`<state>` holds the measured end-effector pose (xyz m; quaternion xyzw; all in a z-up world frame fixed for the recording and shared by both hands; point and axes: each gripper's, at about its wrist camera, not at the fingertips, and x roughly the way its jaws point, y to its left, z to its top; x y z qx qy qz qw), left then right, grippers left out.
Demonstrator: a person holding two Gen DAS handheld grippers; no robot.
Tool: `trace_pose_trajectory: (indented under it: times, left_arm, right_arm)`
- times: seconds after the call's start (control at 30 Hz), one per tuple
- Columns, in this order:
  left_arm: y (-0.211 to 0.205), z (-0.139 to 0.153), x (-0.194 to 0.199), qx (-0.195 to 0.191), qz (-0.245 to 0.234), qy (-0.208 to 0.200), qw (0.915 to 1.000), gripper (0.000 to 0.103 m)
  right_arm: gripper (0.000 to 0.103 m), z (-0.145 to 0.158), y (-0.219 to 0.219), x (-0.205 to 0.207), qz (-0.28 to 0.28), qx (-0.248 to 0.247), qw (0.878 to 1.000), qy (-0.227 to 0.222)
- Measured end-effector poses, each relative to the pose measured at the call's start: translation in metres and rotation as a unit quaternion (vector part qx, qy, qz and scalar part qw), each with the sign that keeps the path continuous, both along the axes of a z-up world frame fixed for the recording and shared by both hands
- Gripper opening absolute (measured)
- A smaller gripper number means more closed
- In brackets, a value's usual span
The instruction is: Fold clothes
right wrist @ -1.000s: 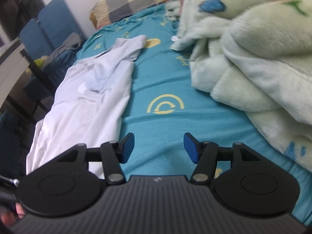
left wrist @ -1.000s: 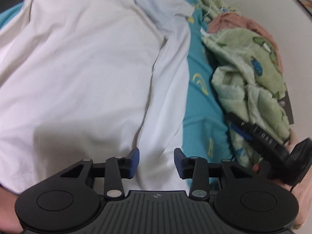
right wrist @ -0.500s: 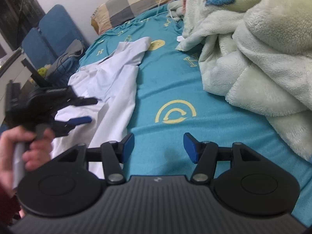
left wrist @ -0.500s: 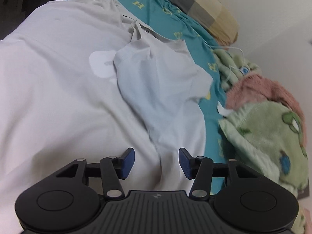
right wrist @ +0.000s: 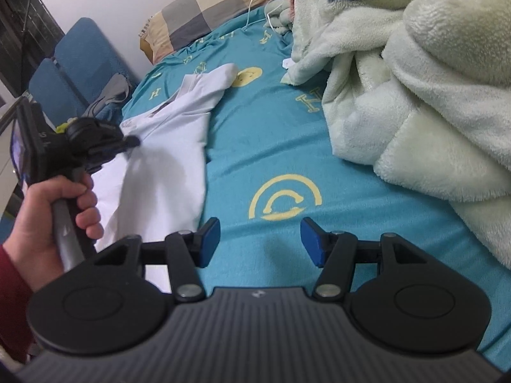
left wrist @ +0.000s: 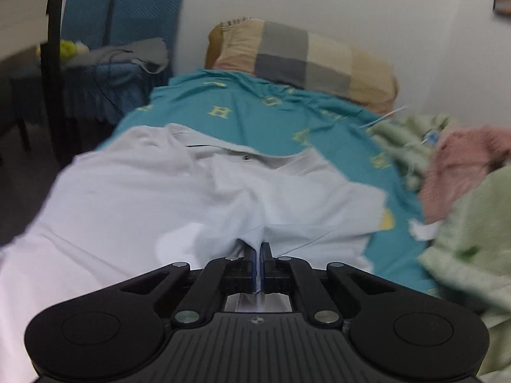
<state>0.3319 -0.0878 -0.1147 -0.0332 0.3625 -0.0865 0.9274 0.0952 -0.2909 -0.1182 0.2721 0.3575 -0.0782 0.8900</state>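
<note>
A white polo shirt (left wrist: 143, 198) lies spread on the teal bed sheet (left wrist: 255, 111), collar toward the pillow. My left gripper (left wrist: 258, 250) is shut on a pinched-up fold of the shirt's cloth near the folded-over sleeve. In the right wrist view the same shirt (right wrist: 172, 140) lies at the left, and a hand (right wrist: 48, 210) holds the left gripper (right wrist: 127, 142) down on it. My right gripper (right wrist: 260, 239) stands open over bare sheet (right wrist: 271, 134) beside the shirt's edge, with nothing between its fingers.
A heap of pale green fleece blanket (right wrist: 415, 79) fills the bed's right side, with a pink towel (left wrist: 463, 159) on it. A checked pillow (left wrist: 303, 60) lies at the head by the wall. A white cable (right wrist: 258, 3) trails there. Blue chairs (left wrist: 127, 16) stand beside the bed.
My left gripper swung up along the shirt toward the collar and went from open to shut on the cloth. The right gripper stayed open and hardly moved.
</note>
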Motion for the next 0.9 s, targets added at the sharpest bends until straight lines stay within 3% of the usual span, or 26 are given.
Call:
trace_pose_trajectory:
  times: [0.07,0.17,0.2,0.27,0.37,0.57,0.63,0.87,0.9]
  left_arm:
    - [0.005,-0.008,0.003,0.002,-0.009,0.012,0.9999,0.003]
    - [0.02,-0.009,-0.003,-0.029,-0.017,0.027,0.9991,0.008]
    - [0.025,-0.007,-0.007,-0.036,-0.021,0.031,0.9987,0.016]
    - [0.032,0.002,-0.022,-0.023,-0.032,0.036,0.9986,0.021]
    - [0.044,0.029,-0.062,0.006,-0.051,0.02,0.9985,0.038]
    - [0.06,0.088,-0.165,0.023,-0.079,-0.009,0.9966,0.05]
    - [0.06,0.101,-0.198,0.024,-0.087,-0.013,0.9958,0.059]
    - [0.066,0.109,-0.288,0.006,-0.109,-0.037,0.9933,0.09]
    - [0.067,0.106,-0.295,0.007,-0.114,-0.04,0.9926,0.098]
  right_arm:
    - [0.059,-0.001,0.002,0.002,0.005,-0.002,1.0,0.001]
    - [0.059,-0.003,0.004,0.004,0.011,-0.006,1.0,0.006]
    - [0.059,-0.002,0.004,0.004,0.012,-0.007,1.0,0.003]
    - [0.059,0.0,0.005,0.004,0.013,-0.011,1.0,-0.004]
    - [0.059,0.007,0.009,0.0,0.02,-0.017,0.999,-0.022]
    - [0.059,0.027,0.02,-0.015,0.039,-0.035,0.996,-0.066]
    - [0.059,0.033,0.025,-0.021,0.045,-0.046,0.995,-0.077]
    - [0.059,0.053,0.044,-0.044,0.067,-0.082,0.989,-0.104]
    - [0.059,0.054,0.046,-0.047,0.071,-0.085,0.988,-0.105]
